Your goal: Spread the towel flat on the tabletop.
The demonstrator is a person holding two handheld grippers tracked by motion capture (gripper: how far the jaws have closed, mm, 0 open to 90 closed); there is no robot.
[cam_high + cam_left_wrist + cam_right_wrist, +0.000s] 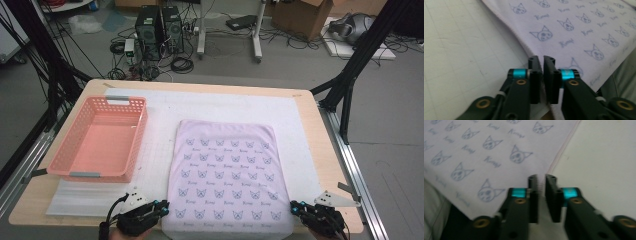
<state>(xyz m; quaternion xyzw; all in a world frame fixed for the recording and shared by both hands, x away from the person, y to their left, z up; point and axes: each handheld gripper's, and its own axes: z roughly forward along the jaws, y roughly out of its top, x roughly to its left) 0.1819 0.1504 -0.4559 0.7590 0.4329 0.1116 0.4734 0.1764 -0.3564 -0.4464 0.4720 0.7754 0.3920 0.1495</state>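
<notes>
Two tongs flanked the cat-print cloth (227,175) on your bench (310,115): left tongs (164,205), right tongs (295,206). Through the left gripper view, your jaws stood slightly apart at the cloth's (574,30) edge, clamping nothing. Likewise the right gripper view: narrow gap, cloth (486,152) beside it.

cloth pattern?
Pale lilac cloth printed with blue cat faces and script words; clearest in left gripper view.

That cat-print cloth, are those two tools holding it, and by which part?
Neither holds it. The left gripper and right gripper sit at the near corners of the cloth, jaws slightly apart with nothing clamped between them.
</notes>
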